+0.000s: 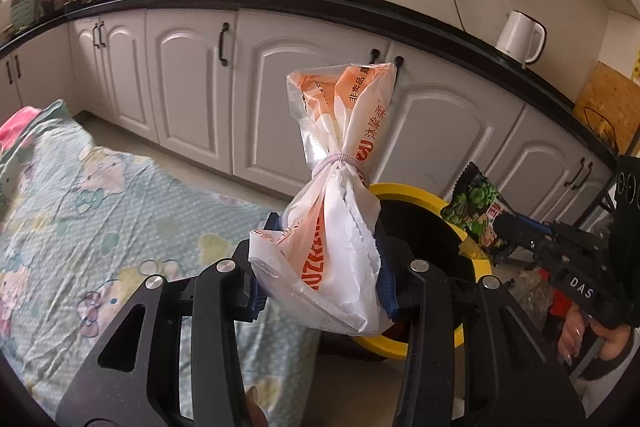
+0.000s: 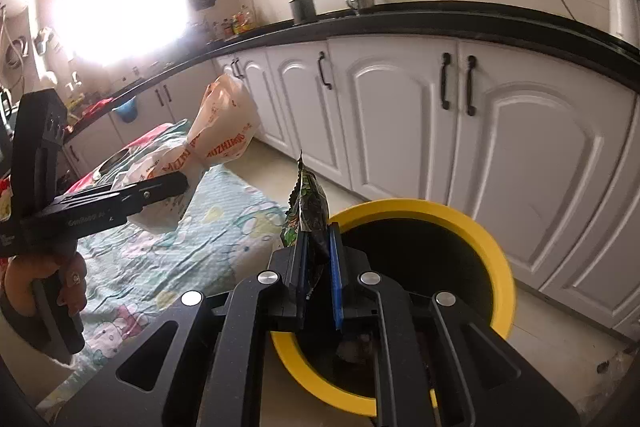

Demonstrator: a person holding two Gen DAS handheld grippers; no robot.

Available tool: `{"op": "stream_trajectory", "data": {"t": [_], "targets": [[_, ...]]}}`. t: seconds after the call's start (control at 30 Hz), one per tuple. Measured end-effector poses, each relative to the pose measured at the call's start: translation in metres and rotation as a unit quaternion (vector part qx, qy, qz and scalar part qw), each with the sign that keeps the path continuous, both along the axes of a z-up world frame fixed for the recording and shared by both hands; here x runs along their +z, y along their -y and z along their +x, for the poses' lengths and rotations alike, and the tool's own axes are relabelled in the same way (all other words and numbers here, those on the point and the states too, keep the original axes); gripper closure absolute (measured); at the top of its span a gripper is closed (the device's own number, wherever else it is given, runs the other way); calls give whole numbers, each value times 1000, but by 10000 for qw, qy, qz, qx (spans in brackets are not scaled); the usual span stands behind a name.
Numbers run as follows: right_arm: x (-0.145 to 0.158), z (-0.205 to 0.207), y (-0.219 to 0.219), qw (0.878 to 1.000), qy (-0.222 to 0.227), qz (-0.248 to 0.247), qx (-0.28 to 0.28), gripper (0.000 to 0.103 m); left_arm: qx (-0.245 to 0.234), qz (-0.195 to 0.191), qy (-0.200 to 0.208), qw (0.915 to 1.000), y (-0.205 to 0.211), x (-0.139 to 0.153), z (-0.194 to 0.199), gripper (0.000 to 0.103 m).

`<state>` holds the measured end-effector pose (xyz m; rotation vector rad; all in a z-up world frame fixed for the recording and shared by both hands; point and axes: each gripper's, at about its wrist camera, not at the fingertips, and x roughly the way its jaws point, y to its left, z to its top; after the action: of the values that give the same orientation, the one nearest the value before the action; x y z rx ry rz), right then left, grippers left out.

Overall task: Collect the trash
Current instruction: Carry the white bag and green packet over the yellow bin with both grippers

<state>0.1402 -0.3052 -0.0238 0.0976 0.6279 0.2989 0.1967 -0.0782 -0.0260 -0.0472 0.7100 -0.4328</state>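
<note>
My left gripper (image 1: 322, 267) is shut on a white and orange plastic bag (image 1: 336, 195) tied with a hair band, held upright near the yellow-rimmed black bin (image 1: 416, 193). The bag also shows in the right wrist view (image 2: 216, 143), above the table's edge. My right gripper (image 2: 318, 259) is shut on a green snack packet (image 2: 308, 211), held over the near rim of the bin (image 2: 472, 227). In the left wrist view the packet (image 1: 478, 209) hangs over the bin's right side from the right gripper (image 1: 508, 227).
A table with a pale cartoon-print cloth (image 1: 80, 207) lies to the left of the bin. White cabinets (image 2: 400, 115) under a black counter run behind. A white kettle (image 1: 520, 37) stands on the counter. More bags lie on the floor at the right (image 1: 532, 291).
</note>
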Motion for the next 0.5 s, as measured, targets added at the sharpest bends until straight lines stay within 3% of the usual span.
{"op": "stream_trajectory", "data": {"t": [0.5], "targets": [[-7,-19,35,9989,41,-60,-461,93,-444,188,-23,9988,45,-5,-8,69]]}}
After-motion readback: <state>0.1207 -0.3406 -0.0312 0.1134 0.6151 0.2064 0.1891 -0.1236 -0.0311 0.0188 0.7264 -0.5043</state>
